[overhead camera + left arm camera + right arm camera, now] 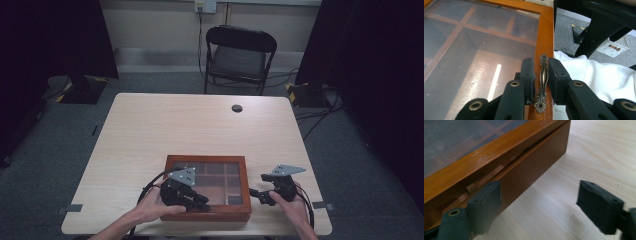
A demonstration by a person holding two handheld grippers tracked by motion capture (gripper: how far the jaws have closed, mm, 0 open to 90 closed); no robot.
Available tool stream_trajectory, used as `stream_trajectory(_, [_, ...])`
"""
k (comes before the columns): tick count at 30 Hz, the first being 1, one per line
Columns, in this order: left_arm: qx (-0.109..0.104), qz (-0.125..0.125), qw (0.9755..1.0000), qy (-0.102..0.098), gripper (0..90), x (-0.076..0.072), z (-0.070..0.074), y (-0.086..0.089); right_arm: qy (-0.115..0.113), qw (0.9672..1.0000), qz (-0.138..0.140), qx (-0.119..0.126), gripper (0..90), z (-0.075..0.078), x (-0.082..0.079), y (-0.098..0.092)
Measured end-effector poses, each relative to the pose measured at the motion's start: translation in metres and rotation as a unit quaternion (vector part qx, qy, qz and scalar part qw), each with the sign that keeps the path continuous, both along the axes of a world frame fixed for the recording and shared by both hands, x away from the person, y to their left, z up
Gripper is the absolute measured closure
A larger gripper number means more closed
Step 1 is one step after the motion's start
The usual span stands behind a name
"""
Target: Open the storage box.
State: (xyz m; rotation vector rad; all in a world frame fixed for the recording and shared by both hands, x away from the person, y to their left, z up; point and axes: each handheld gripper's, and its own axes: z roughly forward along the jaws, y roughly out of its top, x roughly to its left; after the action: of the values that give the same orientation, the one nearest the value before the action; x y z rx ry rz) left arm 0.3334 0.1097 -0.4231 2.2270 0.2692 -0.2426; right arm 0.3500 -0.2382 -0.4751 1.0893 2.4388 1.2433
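The left claw (541, 75) pinches the brass handle (542, 82) on the box (207, 216) lid. The right claw (537, 205) stands spread beside the box. The narrow handle may slip free during lifting.

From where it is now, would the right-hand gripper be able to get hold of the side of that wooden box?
Probably yes. The right gripper sits just beside the wooden box, its jaws apart with only bare table between them. One jaw lies against the box's side wall; nothing stands between. The left gripper is shut on the brass handle, well clear.
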Motion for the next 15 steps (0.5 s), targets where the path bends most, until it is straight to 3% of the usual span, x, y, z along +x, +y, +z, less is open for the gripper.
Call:
stream_trajectory(3, [0.002, 0.000, 1.0000, -0.002, 74.9, -0.0001, 0.0011, 0.0001, 0.001, 0.9999, 0.006, 0.015, 19.5, 0.0021, -0.0014, 0.0002])
stream_trajectory(15, [0.003, 0.001, 1.0000, 0.009, 75.1, 0.0034, 0.0096, 0.0005, -0.002, 0.9987, 0.037, 0.034, 24.7, 0.0056, -0.0052, -0.0006])
